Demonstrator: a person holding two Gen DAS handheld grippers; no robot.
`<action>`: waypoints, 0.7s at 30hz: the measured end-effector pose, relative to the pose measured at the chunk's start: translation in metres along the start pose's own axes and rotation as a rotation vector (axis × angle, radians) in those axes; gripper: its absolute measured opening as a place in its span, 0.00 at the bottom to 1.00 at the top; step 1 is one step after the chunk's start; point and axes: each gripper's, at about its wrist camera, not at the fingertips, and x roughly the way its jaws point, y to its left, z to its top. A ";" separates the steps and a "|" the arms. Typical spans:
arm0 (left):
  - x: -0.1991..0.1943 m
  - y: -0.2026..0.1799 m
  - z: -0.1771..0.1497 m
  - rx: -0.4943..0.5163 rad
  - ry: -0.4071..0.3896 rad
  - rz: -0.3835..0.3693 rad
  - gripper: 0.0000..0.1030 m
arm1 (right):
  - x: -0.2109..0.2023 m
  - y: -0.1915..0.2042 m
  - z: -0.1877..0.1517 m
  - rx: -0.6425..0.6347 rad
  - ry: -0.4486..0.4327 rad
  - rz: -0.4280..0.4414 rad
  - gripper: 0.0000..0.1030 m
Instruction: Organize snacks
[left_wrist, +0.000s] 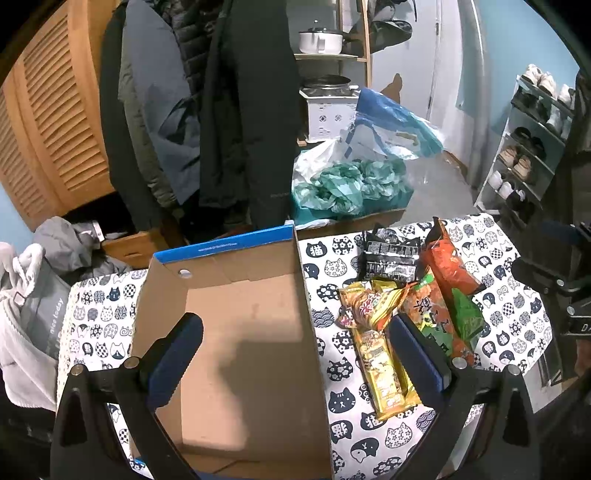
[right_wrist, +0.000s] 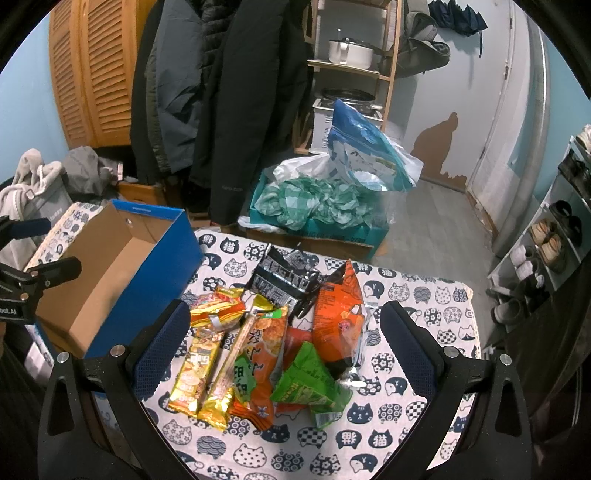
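An empty cardboard box (left_wrist: 251, 332) with blue outer walls sits on the left of the cat-print cloth (right_wrist: 413, 295); it also shows in the right wrist view (right_wrist: 122, 266). A pile of snack packs lies to its right: a black pack (right_wrist: 284, 277), an orange bag (right_wrist: 338, 314), a green bag (right_wrist: 310, 384), an orange-green pack (right_wrist: 262, 354) and yellow packs (right_wrist: 203, 373). My left gripper (left_wrist: 295, 332) is open above the box. My right gripper (right_wrist: 284, 328) is open above the pile, holding nothing.
Coats (right_wrist: 229, 92) hang behind the table. A teal box of green plastic bags (right_wrist: 317, 206) sits on the floor beyond the table's far edge. A shoe rack (right_wrist: 554, 236) stands at the right, a wooden louvred door (right_wrist: 92, 74) at the left.
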 end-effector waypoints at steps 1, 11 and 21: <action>0.000 0.000 0.000 -0.002 0.003 0.000 0.99 | 0.000 0.000 0.000 0.000 0.001 0.003 0.98; 0.003 0.003 -0.001 -0.022 0.019 -0.007 0.99 | 0.001 0.005 0.001 -0.008 0.007 0.015 0.98; 0.007 0.003 -0.002 -0.024 0.025 -0.010 0.99 | 0.002 0.004 0.001 -0.011 0.010 0.016 0.98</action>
